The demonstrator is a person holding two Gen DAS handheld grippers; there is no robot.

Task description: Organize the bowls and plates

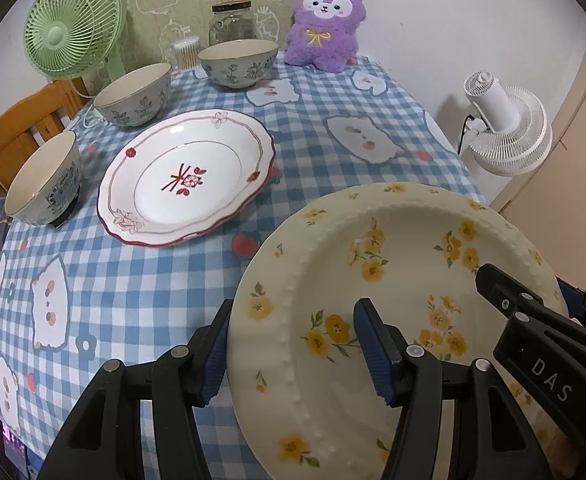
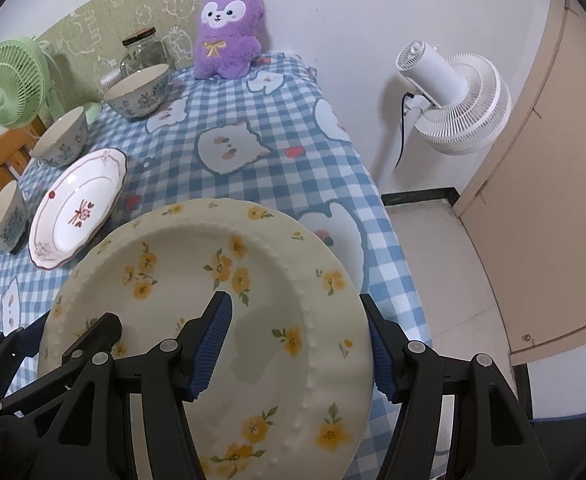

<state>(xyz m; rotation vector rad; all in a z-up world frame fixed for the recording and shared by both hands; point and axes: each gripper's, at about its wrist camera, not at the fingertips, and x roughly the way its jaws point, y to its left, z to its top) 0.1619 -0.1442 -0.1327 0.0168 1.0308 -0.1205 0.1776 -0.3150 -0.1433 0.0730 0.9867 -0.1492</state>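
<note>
Both the left gripper (image 1: pixel 295 344) and right gripper (image 2: pixel 299 340) clamp opposite rims of the yellow-flowered plate (image 1: pixel 393 280), apparently in carriage; stacking onto the red-trimmed plate (image 1: pixel 187 178) requires level, coordinated travel.

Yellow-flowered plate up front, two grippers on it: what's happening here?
A person is handling the cream plate with yellow flowers with both grippers. The left gripper straddles its left rim, the right gripper its right rim, each with one jaw over the face and one outside the edge. Whether the plate is lifted off the checkered tablecloth is unclear. The red-trimmed plate and three patterned bowls sit untouched behind.
</note>
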